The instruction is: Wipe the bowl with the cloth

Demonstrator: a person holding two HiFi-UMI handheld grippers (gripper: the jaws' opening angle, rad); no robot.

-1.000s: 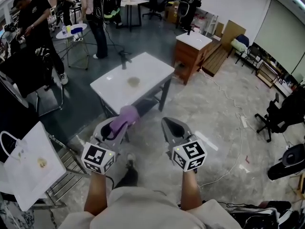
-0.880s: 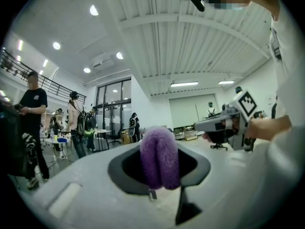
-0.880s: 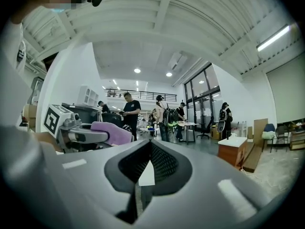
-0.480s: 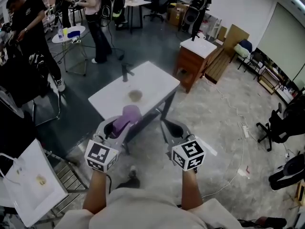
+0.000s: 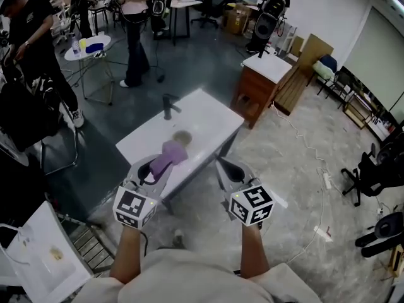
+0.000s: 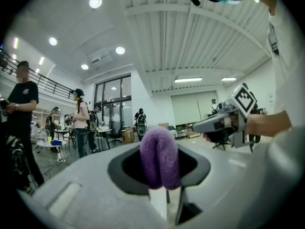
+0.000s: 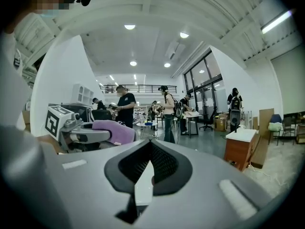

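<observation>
Cloth (image 6: 159, 156) — purple, fuzzy, folded — pinched in left gripper (image 6: 162, 194).

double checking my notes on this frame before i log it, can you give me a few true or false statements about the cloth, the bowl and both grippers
1. The left gripper is shut on the purple cloth. True.
2. The right gripper holds the bowl. False: its fingers are together with nothing between them.
3. The bowl stands on the white table. True.
4. The cloth lies spread flat on the table. False: it is folded and clamped between the left gripper's fingers.
5. Other people stand beyond the table. True.
</observation>
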